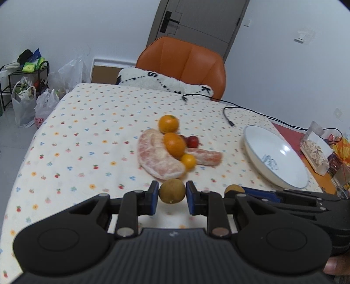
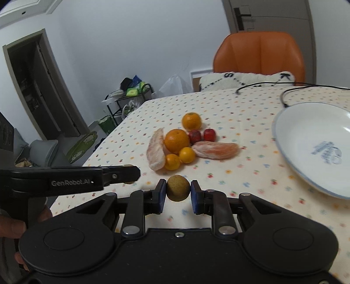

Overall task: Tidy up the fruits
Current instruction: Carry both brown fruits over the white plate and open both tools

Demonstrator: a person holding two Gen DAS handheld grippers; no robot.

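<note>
Both brown fruits [image 1: 172,194] [image 2: 178,187] sit clamped between fingers [image 1: 153,196].

Home dining room: floral tablecloth [image 1: 87,122], orange chair [image 1: 186,61], door [image 1: 196,19].

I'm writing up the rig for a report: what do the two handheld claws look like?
Both are matte black plastic: the left claw and right claw have blue pads, silver pivot pins, round side housings and a ribbed centre. White "GenRobot.AI" lettering marks the left one's side.
</note>
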